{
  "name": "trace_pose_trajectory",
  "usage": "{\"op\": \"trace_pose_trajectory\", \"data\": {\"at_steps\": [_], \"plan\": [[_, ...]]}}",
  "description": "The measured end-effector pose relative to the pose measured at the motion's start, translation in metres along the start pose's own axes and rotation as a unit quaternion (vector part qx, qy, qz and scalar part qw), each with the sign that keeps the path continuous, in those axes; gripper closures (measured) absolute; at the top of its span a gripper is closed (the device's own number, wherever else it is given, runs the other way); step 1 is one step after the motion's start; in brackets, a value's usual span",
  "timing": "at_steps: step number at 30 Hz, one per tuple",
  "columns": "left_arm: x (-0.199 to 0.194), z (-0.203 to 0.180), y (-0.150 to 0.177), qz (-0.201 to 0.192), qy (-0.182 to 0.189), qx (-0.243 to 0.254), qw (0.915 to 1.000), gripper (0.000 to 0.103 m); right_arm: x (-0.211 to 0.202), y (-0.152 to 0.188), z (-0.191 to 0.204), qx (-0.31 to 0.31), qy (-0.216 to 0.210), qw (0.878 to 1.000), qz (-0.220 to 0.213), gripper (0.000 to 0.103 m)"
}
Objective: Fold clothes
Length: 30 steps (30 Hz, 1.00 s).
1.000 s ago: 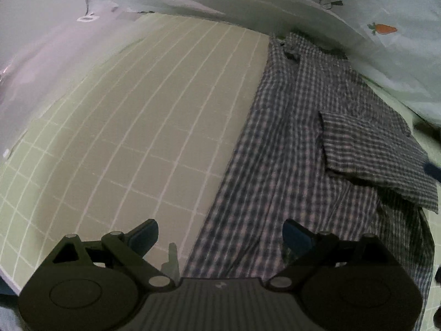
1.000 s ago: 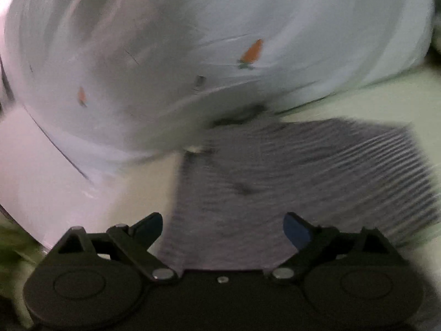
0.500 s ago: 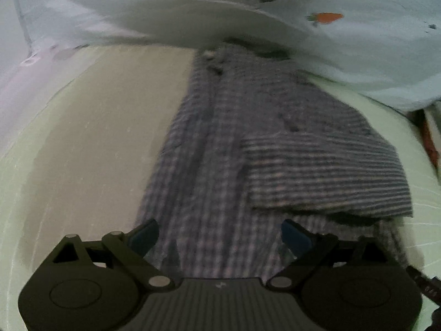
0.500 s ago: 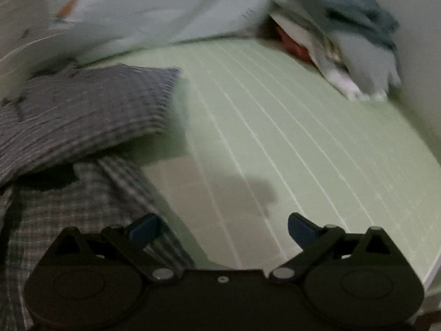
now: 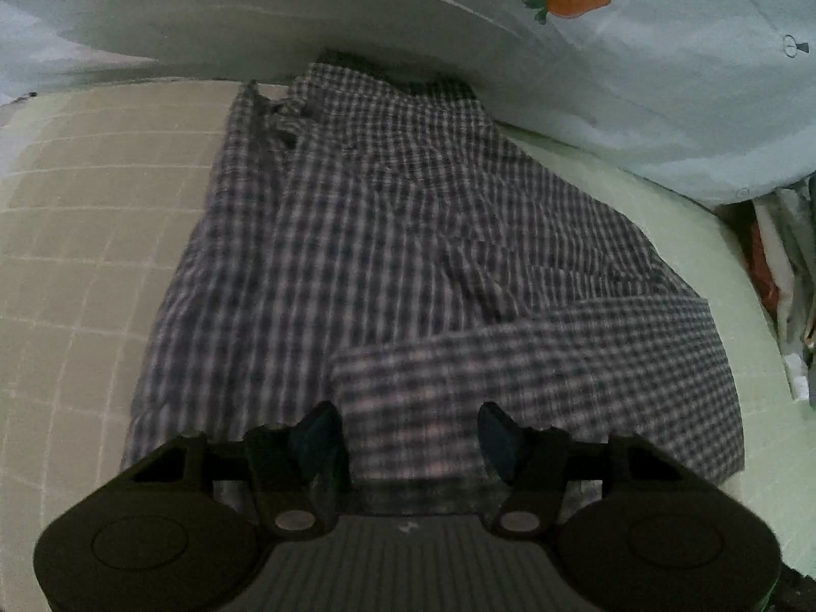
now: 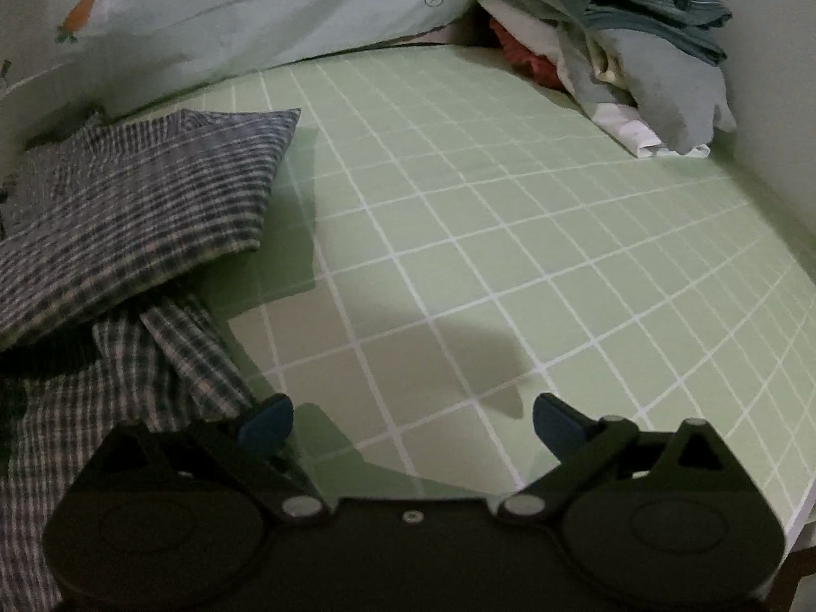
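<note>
A blue-and-white checked shirt lies on the green gridded sheet, collar at the far end. One sleeve is folded across its near part. My left gripper is open, low over the near edge of the shirt, with the folded sleeve between its fingertips. In the right wrist view the shirt lies at the left, its sleeve raised over the hem. My right gripper is open and empty, its left fingertip at the shirt's right edge, over the sheet.
A pale quilt with carrot prints is bunched along the far side, over the shirt's collar end. A pile of other clothes lies at the far right by the wall. The bed's right edge is near my right gripper.
My left gripper has moved right onto the shirt, from the bare sheet to the folded sleeve, and its jaws have narrowed. My right gripper has swung right and come down to the shirt's right edge.
</note>
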<state>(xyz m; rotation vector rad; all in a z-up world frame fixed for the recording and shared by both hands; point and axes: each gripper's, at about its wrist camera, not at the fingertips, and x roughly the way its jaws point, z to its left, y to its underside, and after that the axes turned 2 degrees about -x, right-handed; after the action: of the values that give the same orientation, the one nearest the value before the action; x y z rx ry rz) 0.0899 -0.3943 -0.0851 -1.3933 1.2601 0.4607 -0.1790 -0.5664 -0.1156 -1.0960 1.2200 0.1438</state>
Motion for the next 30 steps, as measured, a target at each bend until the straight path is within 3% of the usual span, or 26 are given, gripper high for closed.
{"op": "trace_pose_trajectory", "data": {"at_steps": [1,2,4,5,9,15,19,22,24,25,27,29,30], "plan": [[0.002,-0.001,-0.003,0.002,-0.001,0.006,1.0,0.055,0.002,-0.001,0.002,0.003,0.002,1.0,0.001,0.001],[0.003,-0.002,-0.005,0.004,-0.005,0.016,0.9999,0.073,0.004,-0.003,0.004,0.007,0.004,1.0,0.003,0.001],[0.0,-0.004,-0.009,0.005,0.002,0.037,0.9993,0.093,0.005,-0.006,0.009,0.01,0.01,1.0,0.004,0.001],[-0.005,-0.004,-0.011,-0.001,0.012,0.044,0.999,0.098,0.005,-0.007,0.012,0.008,0.014,1.0,0.004,0.001],[-0.033,0.001,-0.028,-0.05,0.029,0.051,0.9971,0.099,0.003,-0.011,0.025,-0.004,0.022,1.0,0.007,0.001],[-0.082,0.045,-0.089,-0.156,0.037,-0.014,0.987,0.099,-0.009,-0.022,0.065,-0.055,-0.002,0.998,-0.007,0.001],[-0.107,0.094,-0.124,-0.228,-0.014,-0.048,0.9723,0.099,-0.012,-0.031,0.096,-0.095,-0.012,0.995,-0.019,0.001],[-0.103,0.14,-0.137,-0.236,-0.079,-0.092,0.9641,0.099,-0.014,-0.037,0.114,-0.111,-0.013,0.993,-0.026,0.001],[-0.092,0.169,-0.138,-0.213,-0.103,-0.14,0.9616,0.096,-0.017,-0.037,0.12,-0.114,-0.019,0.993,-0.028,0.001],[-0.089,0.178,-0.134,-0.2,-0.113,-0.153,0.9612,0.088,-0.018,-0.037,0.122,-0.118,-0.021,0.992,-0.029,0.001],[-0.086,0.189,-0.123,-0.181,-0.13,-0.168,0.9602,0.071,-0.022,-0.035,0.125,-0.125,-0.024,0.991,-0.03,0.001],[-0.09,0.188,-0.106,-0.177,-0.129,-0.171,0.9605,0.037,-0.027,-0.031,0.124,-0.131,-0.024,0.991,-0.03,0.001],[-0.092,0.184,-0.096,-0.177,-0.119,-0.17,0.9621,0.031,-0.03,-0.03,0.123,-0.132,-0.024,0.99,-0.029,0.001]]}}
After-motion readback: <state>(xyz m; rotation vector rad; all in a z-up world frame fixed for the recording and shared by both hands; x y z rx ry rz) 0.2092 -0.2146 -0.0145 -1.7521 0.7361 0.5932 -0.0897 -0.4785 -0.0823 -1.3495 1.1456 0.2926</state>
